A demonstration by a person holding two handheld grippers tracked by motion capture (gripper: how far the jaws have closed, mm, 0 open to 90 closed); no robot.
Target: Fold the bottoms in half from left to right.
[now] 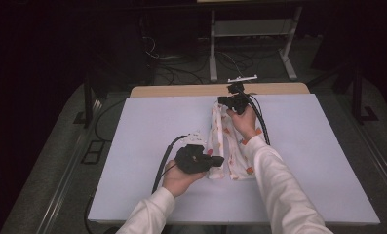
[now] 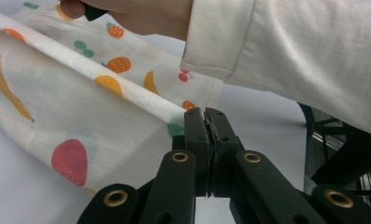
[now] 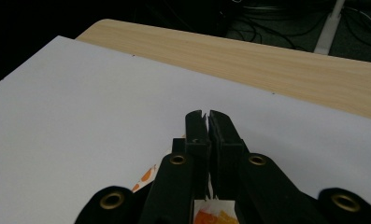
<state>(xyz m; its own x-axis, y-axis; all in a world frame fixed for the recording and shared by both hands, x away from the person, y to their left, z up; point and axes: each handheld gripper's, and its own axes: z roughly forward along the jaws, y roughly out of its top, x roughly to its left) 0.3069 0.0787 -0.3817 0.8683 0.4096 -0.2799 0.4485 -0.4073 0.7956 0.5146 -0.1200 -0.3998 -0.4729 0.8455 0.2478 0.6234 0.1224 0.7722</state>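
**Both my grippers clamped on the fruit-print cloth**

I have the fruit-print cloth (image 1: 228, 146) stretched lengthwise on the white board (image 1: 132, 146), a little right of its middle, running from the near side toward the far edge. It is white fabric printed with strawberries, bananas and oranges, bunched into a narrow strip.

My left gripper (image 1: 215, 161) sits at the near end of the cloth. In the left gripper view its jaws are pressed together on a folded edge of the fabric (image 2: 80, 116), with the fold running away up and to the left from the tips (image 2: 205, 116). My right sleeve (image 2: 290, 51) crosses over the cloth in that view.

My right gripper (image 1: 228, 101) is at the far end of the cloth, near the far edge of the board. In the right gripper view its jaws are squeezed nearly shut with a thin line of fabric between them (image 3: 206, 116), and a scrap of the orange print (image 3: 211, 215) shows beneath the jaws at the bottom.

Beyond the board lies the bare strip of the wooden tabletop (image 3: 267, 60). I see no containers on the table.
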